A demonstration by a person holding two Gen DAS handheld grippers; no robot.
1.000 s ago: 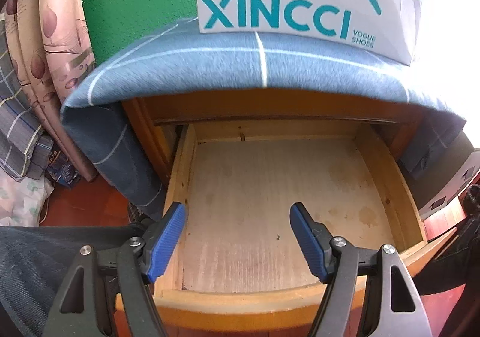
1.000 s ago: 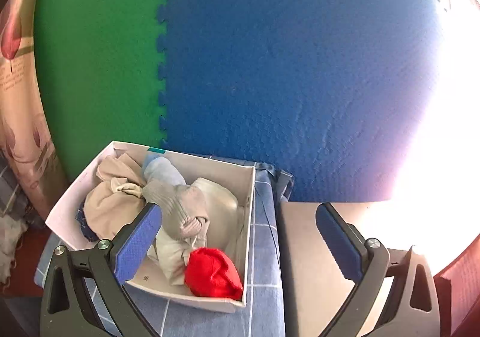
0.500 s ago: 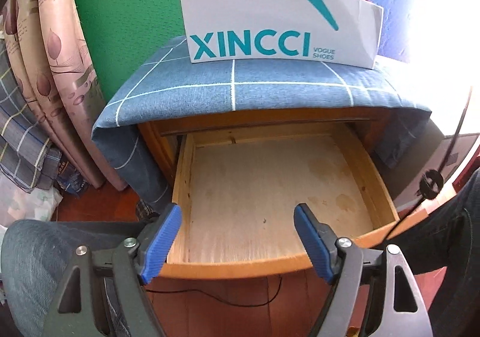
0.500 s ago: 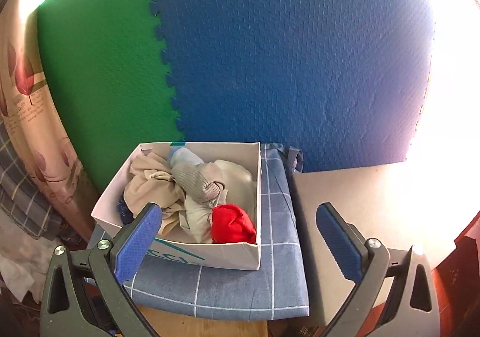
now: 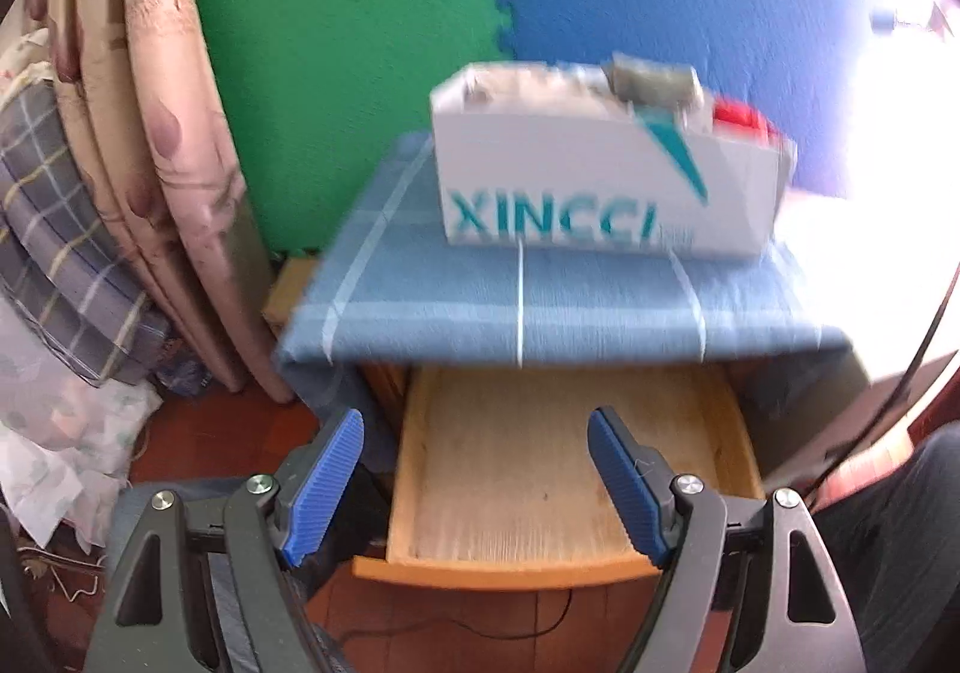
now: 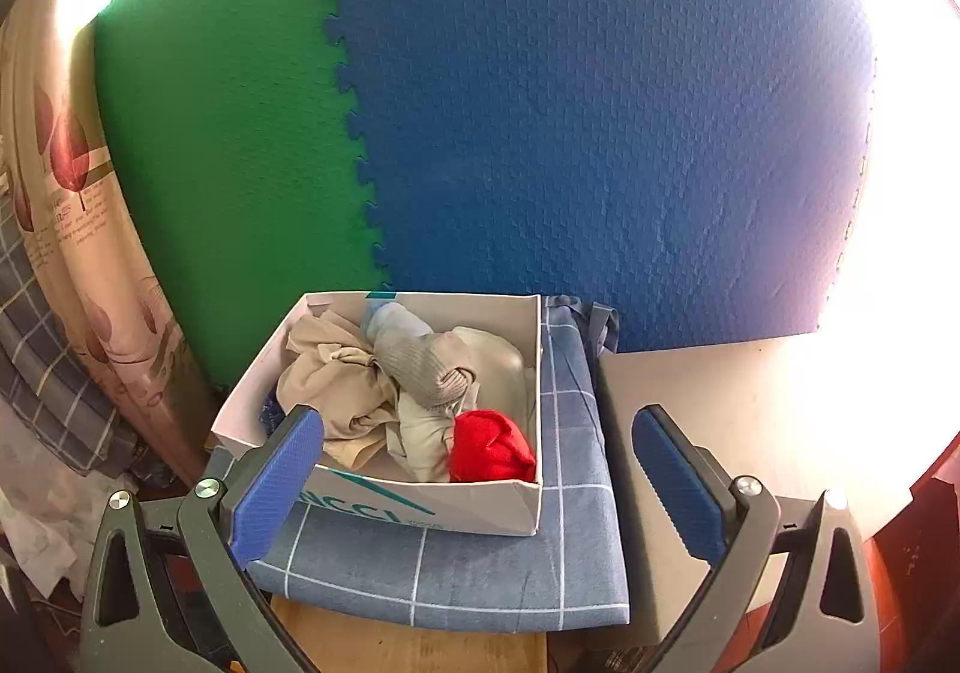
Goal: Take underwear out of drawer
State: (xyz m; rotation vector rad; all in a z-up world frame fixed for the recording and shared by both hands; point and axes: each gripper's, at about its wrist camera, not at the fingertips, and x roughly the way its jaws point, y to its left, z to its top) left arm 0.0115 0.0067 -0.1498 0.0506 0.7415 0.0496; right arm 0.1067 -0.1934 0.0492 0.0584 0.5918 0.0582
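Pulling the left gripper [image 5: 477, 481] up and back from the bare drawer [image 5: 558, 469] | both grippers, right gripper [image 6: 477, 481] too, are gaping, carrying nothing | we are judging the underwear [image 6: 360, 391] is lying in the shoebox [image 6: 474, 511]; task looks finished.

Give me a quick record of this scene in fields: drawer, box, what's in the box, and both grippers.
drawer: pulled open, bare wood bottom, nothing visible inside
shoe box: white, on blue checked cloth above the drawer
box contents: beige garments, grey sock, red item
left gripper: open, holds nothing
right gripper: open, holds nothing
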